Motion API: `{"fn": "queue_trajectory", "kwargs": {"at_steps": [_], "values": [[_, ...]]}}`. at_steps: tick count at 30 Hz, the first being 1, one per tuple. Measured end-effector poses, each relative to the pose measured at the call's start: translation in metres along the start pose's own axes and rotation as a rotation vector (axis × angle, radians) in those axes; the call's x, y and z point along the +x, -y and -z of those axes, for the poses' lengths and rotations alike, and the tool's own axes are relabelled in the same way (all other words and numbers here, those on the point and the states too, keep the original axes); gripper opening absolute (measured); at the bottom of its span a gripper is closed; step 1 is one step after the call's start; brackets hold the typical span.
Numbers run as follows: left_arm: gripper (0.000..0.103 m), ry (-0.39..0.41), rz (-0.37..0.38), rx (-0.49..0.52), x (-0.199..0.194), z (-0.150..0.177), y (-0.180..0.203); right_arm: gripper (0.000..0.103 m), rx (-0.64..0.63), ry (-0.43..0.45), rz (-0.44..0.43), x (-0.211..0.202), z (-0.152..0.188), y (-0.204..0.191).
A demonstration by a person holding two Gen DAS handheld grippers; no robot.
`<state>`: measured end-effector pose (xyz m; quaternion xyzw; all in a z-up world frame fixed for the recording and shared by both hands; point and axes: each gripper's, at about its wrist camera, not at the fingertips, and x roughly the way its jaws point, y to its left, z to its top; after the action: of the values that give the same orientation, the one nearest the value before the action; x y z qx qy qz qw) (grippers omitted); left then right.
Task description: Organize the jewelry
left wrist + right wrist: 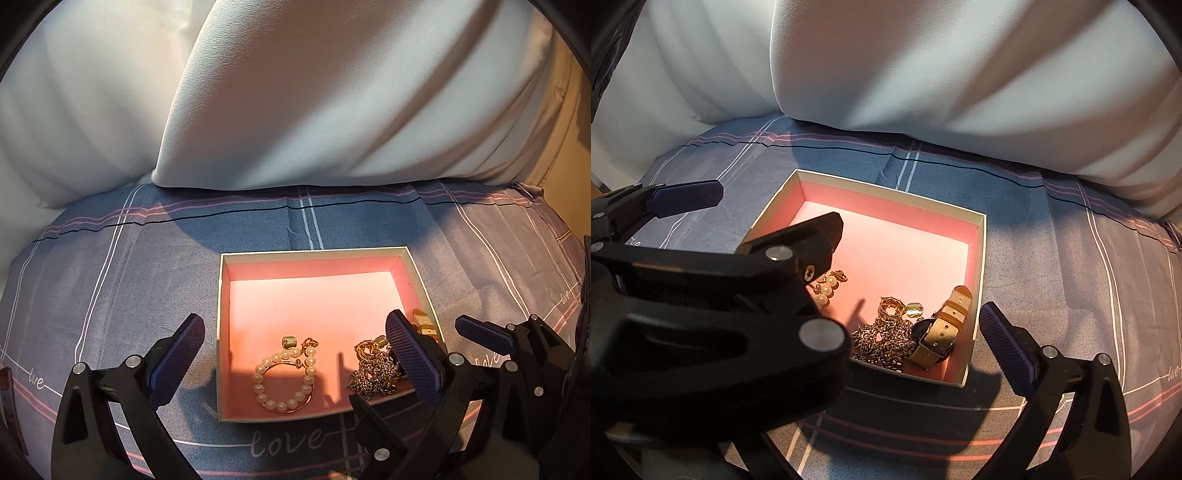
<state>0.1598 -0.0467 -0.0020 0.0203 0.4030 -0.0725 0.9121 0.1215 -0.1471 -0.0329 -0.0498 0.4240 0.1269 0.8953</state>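
Pink lining covers the inside of an open, shallow box [399, 254] that sits on a blue-grey checked bedsheet [110, 277], with white pillows [295, 92] well behind it. The left gripper [295, 363] hovers at the box's near edge with its jaws spread wide and empty; one finger is outside the left wall, the other over the box's right near corner. The right gripper [916, 295] also has its jaws wide apart and holds nothing; one finger [1006, 350] lies just outside the right wall.

All the jewelry sits along the near side of the box, and the far half of the floor is bare pink. A pearl bracelet [284, 373] lies flat as a ring toward the left. To its right is a heap of tangled chain [882, 341] with a gold ring [891, 310] on top. A watch with a tan strap [940, 328] lies in the right near corner, its long axis running slantwise, near to far, beside the right wall.
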Motion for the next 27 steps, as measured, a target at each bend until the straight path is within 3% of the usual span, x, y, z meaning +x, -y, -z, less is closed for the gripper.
{"fn": "queue_trajectory", "kwargs": {"at_steps": [10, 19, 23, 27], "values": [[0.097, 0.033, 0.001, 0.006, -0.028, 0.008, 0.006, 0.098, 0.006, 0.049, 0.033, -0.036, 0.009, -0.005], [0.097, 0.186, -0.026, -0.025, -0.144, 0.048, -0.002, 0.098, 0.059, 0.257, 0.144, -0.159, 0.049, -0.012], [0.097, 0.206, -0.023, -0.051, -0.183, 0.07, -0.002, 0.098, 0.051, 0.32, 0.156, -0.199, 0.072, -0.028], [0.097, 0.193, -0.013, -0.081, -0.2, 0.081, -0.005, 0.098, 0.045, 0.319, 0.131, -0.213, 0.083, -0.041]]}}
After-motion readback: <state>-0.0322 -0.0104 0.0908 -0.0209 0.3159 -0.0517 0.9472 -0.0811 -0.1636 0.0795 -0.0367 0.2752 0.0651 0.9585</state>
